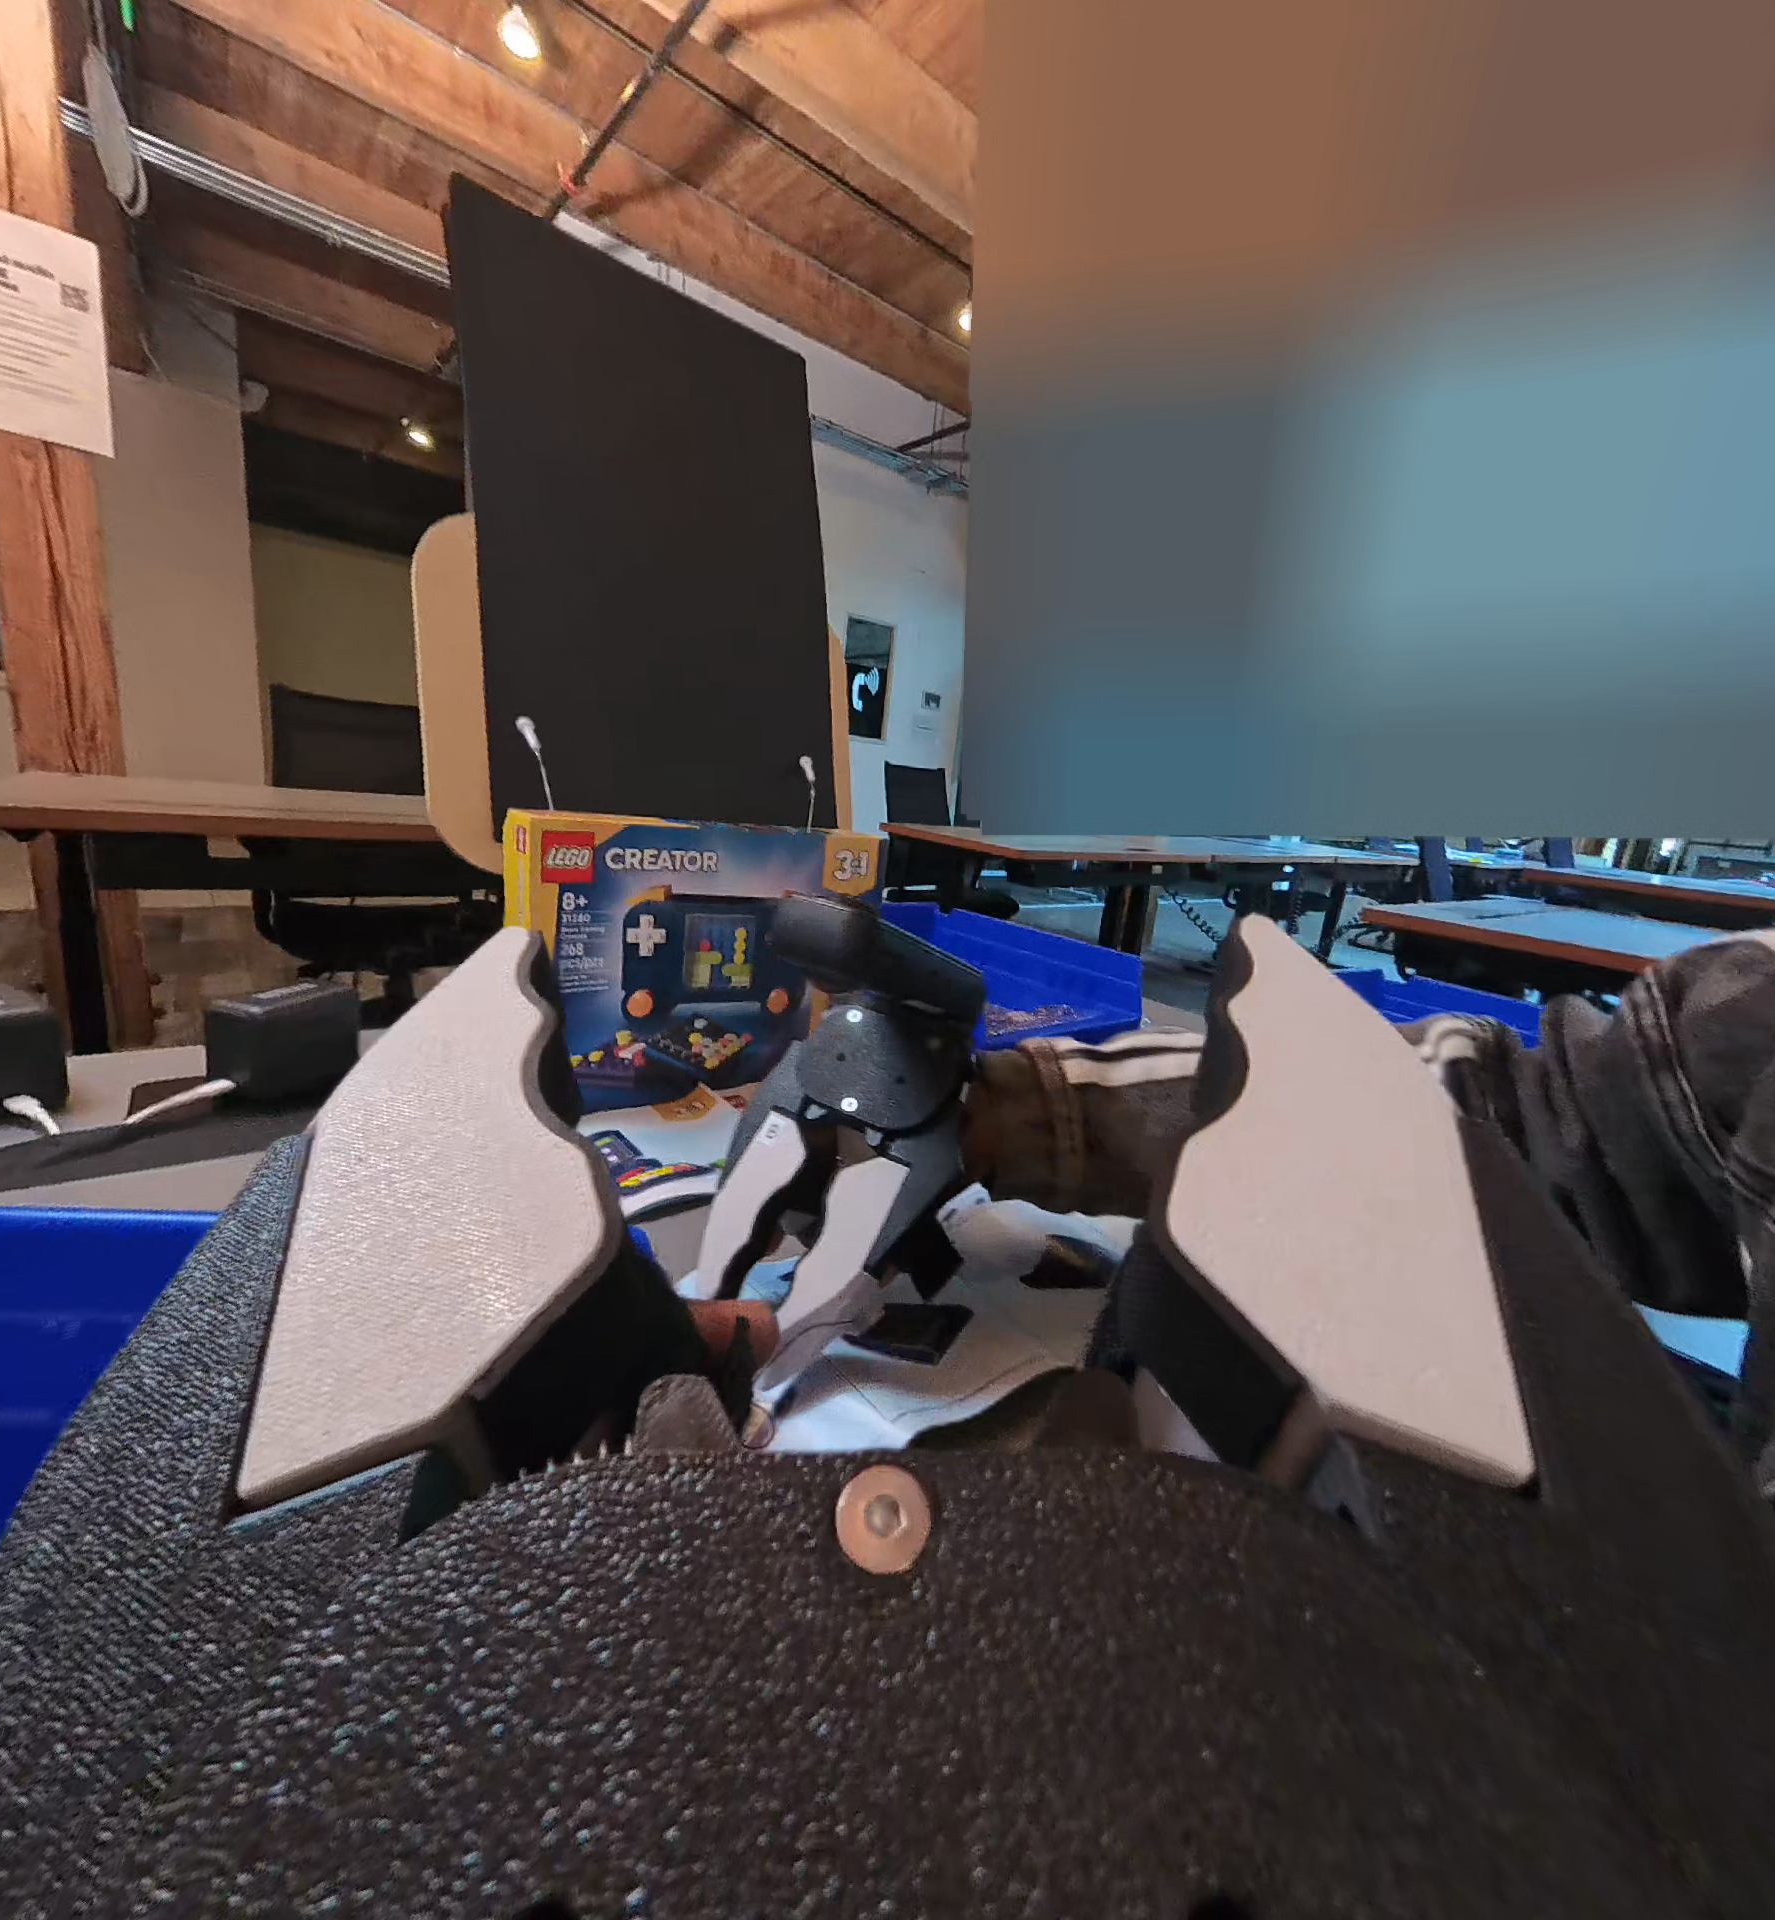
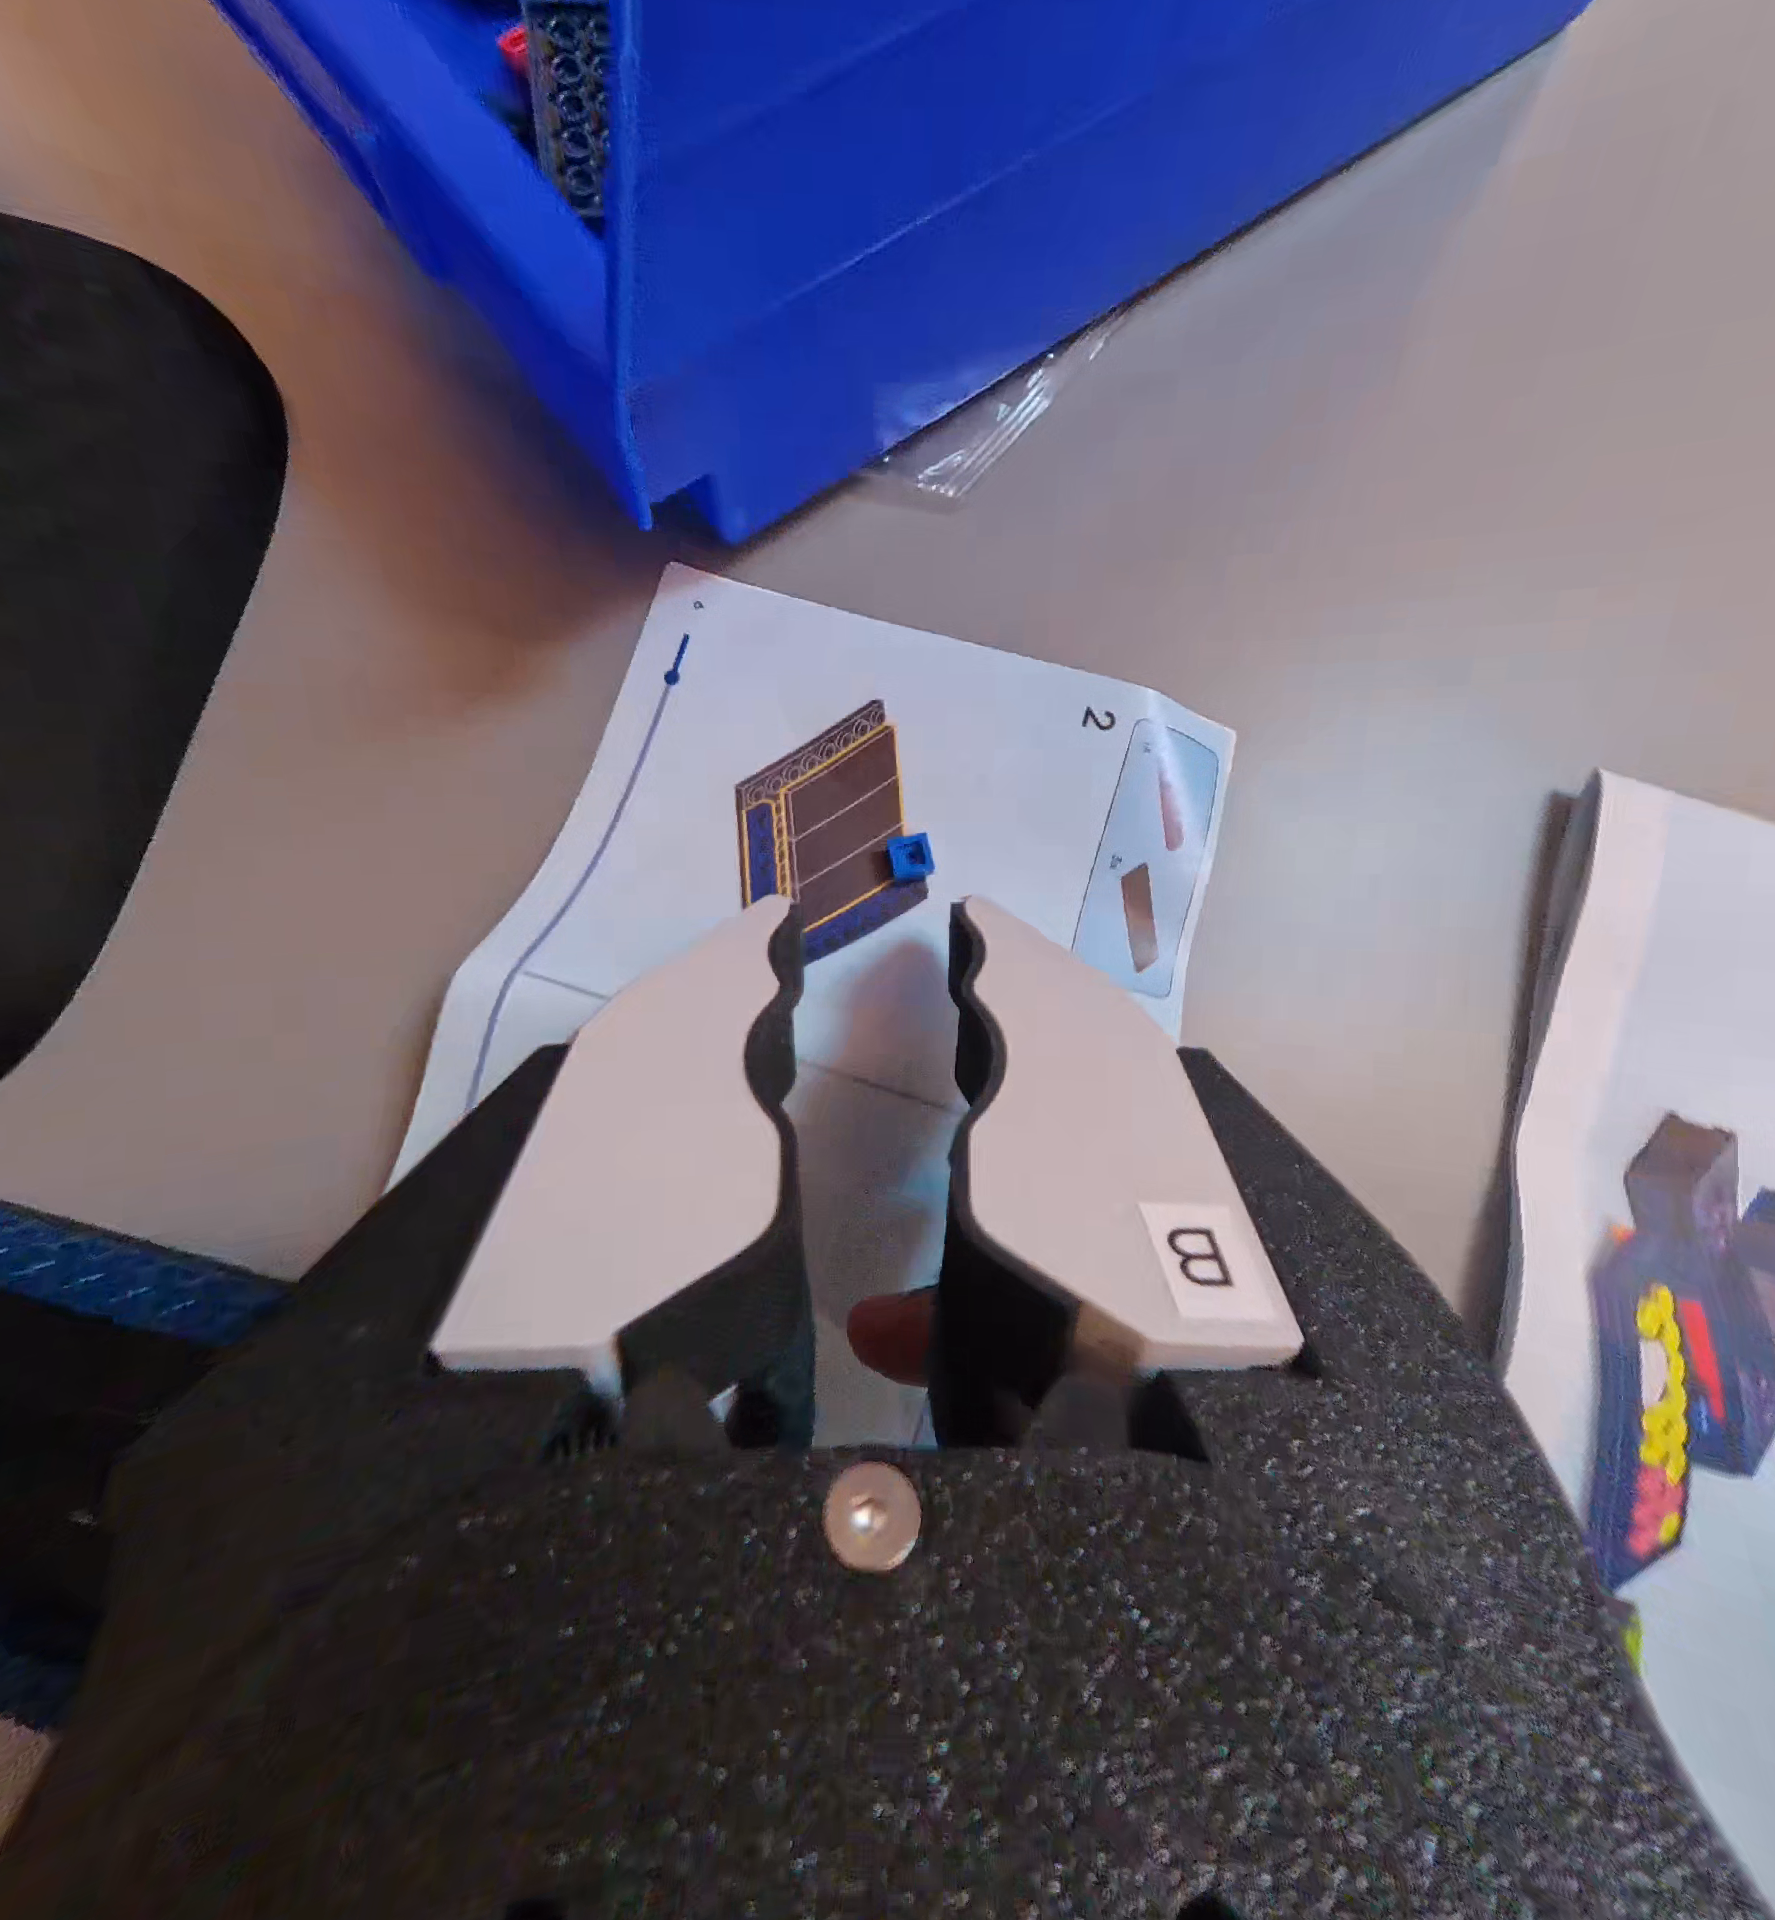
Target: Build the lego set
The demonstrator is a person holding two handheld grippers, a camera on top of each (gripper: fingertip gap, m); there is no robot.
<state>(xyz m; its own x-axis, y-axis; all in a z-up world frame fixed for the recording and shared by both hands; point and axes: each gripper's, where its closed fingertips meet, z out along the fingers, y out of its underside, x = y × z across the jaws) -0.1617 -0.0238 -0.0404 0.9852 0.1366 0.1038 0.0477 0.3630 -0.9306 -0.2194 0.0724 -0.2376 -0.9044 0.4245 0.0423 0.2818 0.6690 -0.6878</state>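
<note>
Your right gripper (image 2: 870,914) hovers with fingers narrowly parted and empty, just short of the small blue brick (image 2: 910,856) on the instruction sheet (image 2: 987,686). Closing there could knock the brick aside or crease the paper. Your left gripper (image 1: 888,987) is spread wide, holding nothing.

Blue bins (image 2: 862,260), a tiny blue brick (image 2: 910,856) on a white sheet (image 2: 966,707), a tan tabletop (image 2: 1434,468).

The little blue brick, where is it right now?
In the right wrist view, the little blue brick sits on the open instruction page, at the corner of the printed brown plate picture, just beyond the right gripper, whose fingertips stand apart without touching it.
</note>
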